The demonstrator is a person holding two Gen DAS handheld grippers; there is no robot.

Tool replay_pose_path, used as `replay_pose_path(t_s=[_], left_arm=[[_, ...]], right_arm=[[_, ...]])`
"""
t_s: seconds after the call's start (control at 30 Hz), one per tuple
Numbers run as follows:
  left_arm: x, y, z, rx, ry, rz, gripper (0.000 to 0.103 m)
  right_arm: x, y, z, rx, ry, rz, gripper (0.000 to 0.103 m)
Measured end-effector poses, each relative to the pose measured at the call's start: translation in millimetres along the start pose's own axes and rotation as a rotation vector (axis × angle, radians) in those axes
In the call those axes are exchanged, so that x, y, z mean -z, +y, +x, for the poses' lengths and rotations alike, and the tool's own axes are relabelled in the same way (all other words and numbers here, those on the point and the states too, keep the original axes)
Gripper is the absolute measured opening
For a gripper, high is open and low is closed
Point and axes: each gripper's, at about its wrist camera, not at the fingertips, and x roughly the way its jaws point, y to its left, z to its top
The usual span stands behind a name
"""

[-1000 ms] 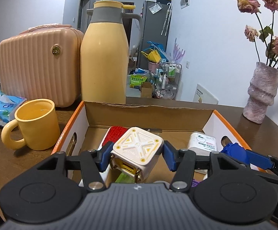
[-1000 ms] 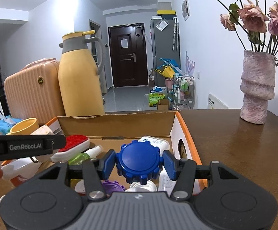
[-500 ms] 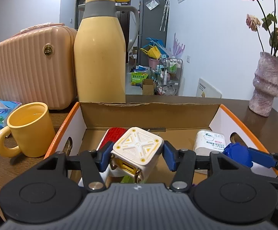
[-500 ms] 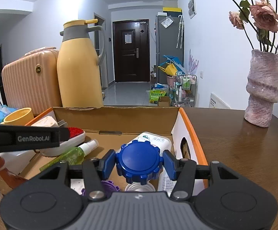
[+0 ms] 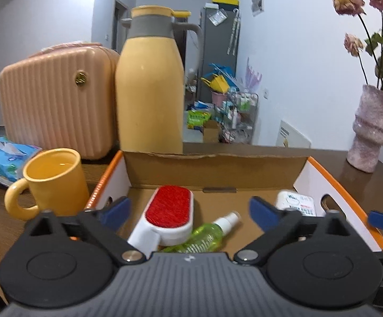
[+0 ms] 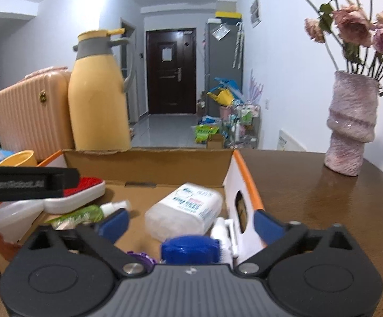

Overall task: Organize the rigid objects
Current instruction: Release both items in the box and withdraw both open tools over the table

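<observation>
Over the cardboard box [image 5: 215, 169], my left gripper [image 5: 190, 210] has its jaws opening wide, with nothing between them. Below it lie a red-faced brush [image 5: 170, 207], a green spray bottle [image 5: 204, 237] and a white container [image 5: 295, 203]. The white and yellow cube is out of sight. My right gripper [image 6: 190, 224] is also opening, over the box's right end [image 6: 244, 174]. The blue toothed lid [image 6: 188, 248] sits low between its fingers, free of the pads, beside the white container [image 6: 186, 211] and a purple piece [image 6: 141, 256].
A yellow mug [image 5: 54, 179], a yellow jug [image 5: 149, 92], a pink case [image 5: 56, 97] and a tissue pack [image 5: 3, 158] stand left of and behind the box. At the right is a pink vase [image 6: 352, 124] of dried roses. The left gripper's black body [image 6: 24, 183] crosses the right view.
Both grippers have opened wide. The cube has left the left jaws and dropped out of view. The blue lid has dropped from the right jaws into the box.
</observation>
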Motion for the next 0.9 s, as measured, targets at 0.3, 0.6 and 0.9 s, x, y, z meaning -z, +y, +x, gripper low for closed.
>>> replay_pose_path(t_s=[0.3, 0.6, 0.9], left_arm=[[-1, 1, -3, -0.014, -0.012, 0.0, 0.103], [-2, 2, -6, -0.016, -0.016, -0.008, 0.103], [0, 8, -23, -0.038, -0.048, -0.013, 0.103]], right_arm=[[-2, -4, -1, 0.022, -0.009, 0.006, 0.103], [-2, -4, -2, 0.026, -0.015, 0.008, 0.103], [-2, -4, -10, 0.039, -0.026, 0.013, 0.103]])
